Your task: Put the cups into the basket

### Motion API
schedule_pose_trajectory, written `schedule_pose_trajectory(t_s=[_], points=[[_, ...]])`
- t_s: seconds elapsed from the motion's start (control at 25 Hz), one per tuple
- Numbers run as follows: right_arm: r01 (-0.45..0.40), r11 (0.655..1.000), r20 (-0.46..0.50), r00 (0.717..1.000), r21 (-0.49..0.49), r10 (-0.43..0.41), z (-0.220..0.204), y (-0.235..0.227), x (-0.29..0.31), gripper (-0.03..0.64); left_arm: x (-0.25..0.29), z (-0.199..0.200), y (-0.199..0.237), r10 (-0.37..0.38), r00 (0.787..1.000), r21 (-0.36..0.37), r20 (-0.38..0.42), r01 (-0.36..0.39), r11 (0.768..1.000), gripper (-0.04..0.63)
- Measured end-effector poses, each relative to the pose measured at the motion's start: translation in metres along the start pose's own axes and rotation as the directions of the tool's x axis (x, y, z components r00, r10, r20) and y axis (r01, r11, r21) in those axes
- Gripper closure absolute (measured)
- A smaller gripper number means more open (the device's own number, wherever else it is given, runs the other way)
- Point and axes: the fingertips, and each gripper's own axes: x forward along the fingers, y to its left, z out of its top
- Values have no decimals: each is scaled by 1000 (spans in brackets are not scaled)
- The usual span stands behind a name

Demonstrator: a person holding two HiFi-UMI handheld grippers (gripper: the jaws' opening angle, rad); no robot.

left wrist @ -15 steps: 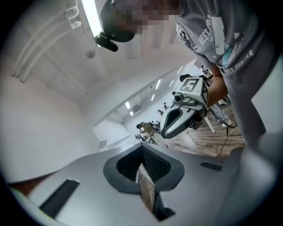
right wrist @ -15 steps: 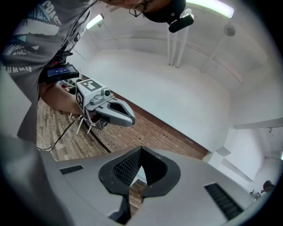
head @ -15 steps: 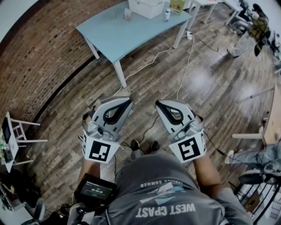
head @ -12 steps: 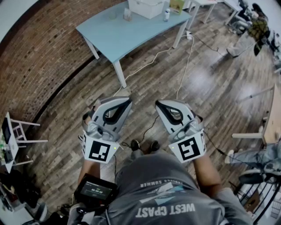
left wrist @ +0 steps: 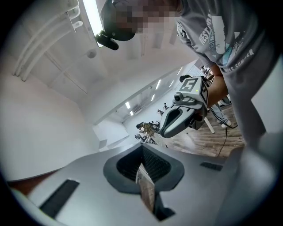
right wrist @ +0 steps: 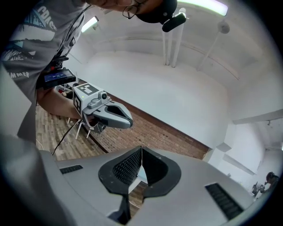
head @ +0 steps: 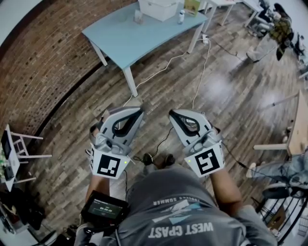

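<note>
A person is holding the left gripper point(head: 137, 111) and right gripper point(head: 173, 114) pinched together, empty, well apart from the blue table point(head: 139, 41), the cup task apparently unstarted.

The basket point(head: 159, 7), a white boxy tub, stands upright at twelve o'clock in the head view, on the far side of the pale blue table point(head: 134, 41). What looks like a small pale cup point(head: 138, 16) stands near it at its nine o'clock, too small to tell more.

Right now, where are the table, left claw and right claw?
table point(head: 137, 42), head view, bare top
left claw point(left wrist: 142, 150), left gripper view, shut tips
right claw point(right wrist: 141, 151), right gripper view, shut tips
</note>
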Motion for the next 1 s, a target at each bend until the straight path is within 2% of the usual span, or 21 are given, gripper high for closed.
schedule_pose_trajectory(t_s=[0.44,1.0], points=[[37,999,-9,999,17,-37,1,-1,8,603,-5,-10,5,-13,1000,-11,6,13,1000,594],[107,994,-45,993,22,-106,1,-2,33,603,-7,-35,21,-68,997,-14,46,69,998,594]])
